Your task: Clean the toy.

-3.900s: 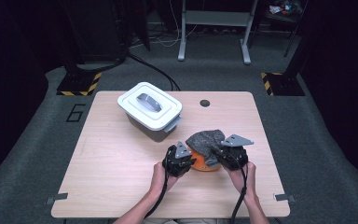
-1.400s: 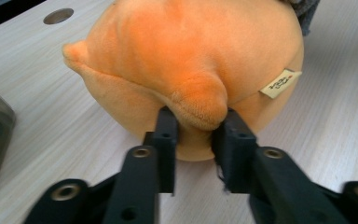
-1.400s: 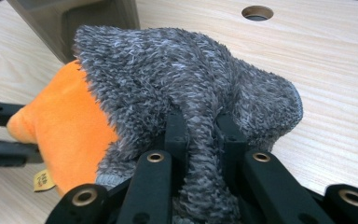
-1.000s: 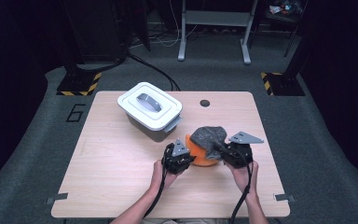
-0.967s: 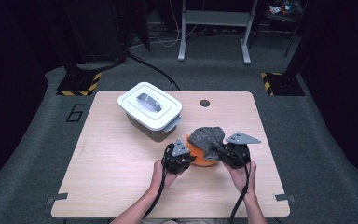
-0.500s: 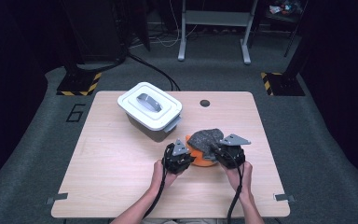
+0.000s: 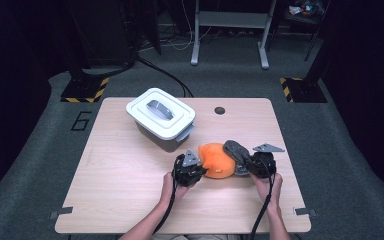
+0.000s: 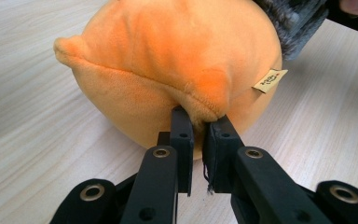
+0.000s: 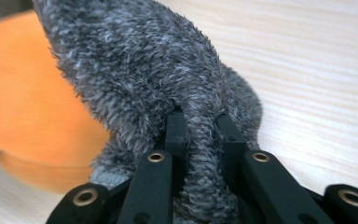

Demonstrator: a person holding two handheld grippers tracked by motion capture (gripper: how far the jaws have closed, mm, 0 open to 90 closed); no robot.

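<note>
Left gripper view: left gripper (image 8: 198, 123) pinches orange plush (image 8: 177, 60); right gripper (image 9: 200, 126), at 3 o'clock, clamps grey fuzzy cloth (image 9: 140, 60).

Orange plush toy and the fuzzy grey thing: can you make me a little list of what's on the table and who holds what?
table: light wood
orange plush toy: round, lying on the table
grey fuzzy cloth: lying against the toy's right side
left gripper: shut on a fold of the orange plush toy
right gripper: shut on the grey fuzzy cloth
white lidded box: behind the toy, lid on, untouched
</note>
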